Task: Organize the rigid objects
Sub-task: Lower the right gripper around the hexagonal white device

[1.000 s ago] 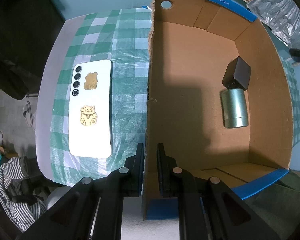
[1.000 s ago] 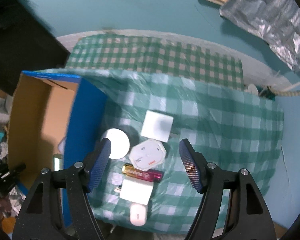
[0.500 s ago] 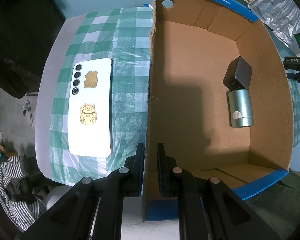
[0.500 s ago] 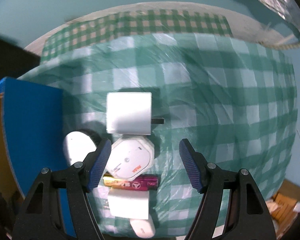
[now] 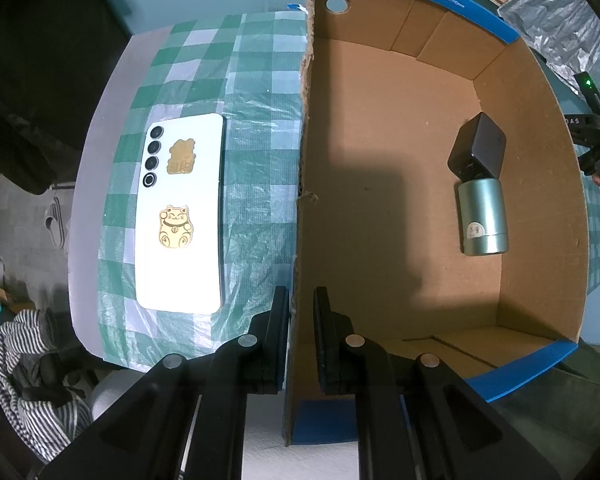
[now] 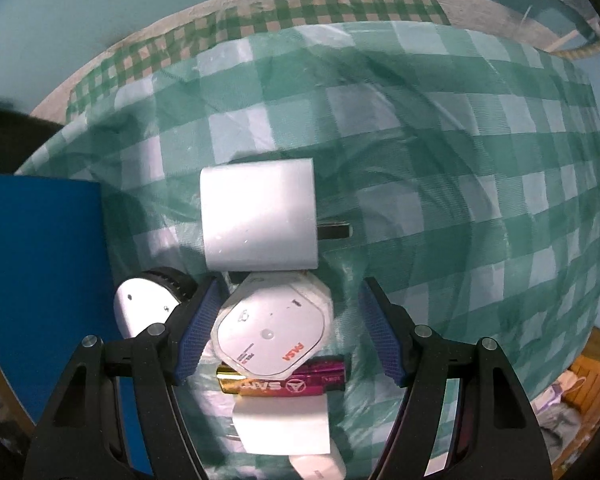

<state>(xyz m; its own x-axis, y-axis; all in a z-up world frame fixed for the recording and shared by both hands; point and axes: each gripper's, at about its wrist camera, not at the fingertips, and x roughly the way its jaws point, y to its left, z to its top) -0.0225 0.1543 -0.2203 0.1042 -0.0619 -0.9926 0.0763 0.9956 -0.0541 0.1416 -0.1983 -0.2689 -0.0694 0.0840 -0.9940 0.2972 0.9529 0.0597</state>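
Your left gripper (image 5: 301, 312) pinched the box wall (image 5: 300, 200) between its fingers — steadying it; your right gripper (image 6: 288, 328) spread open around the octagonal white plug (image 6: 272, 328) — to grab it.

Table under green checked cloth (image 6: 440, 128), white phone (image 5: 180, 216), cardboard box (image 5: 380, 200), white charger (image 6: 258, 220), octagonal puck (image 6: 272, 330), battery (image 6: 288, 378)
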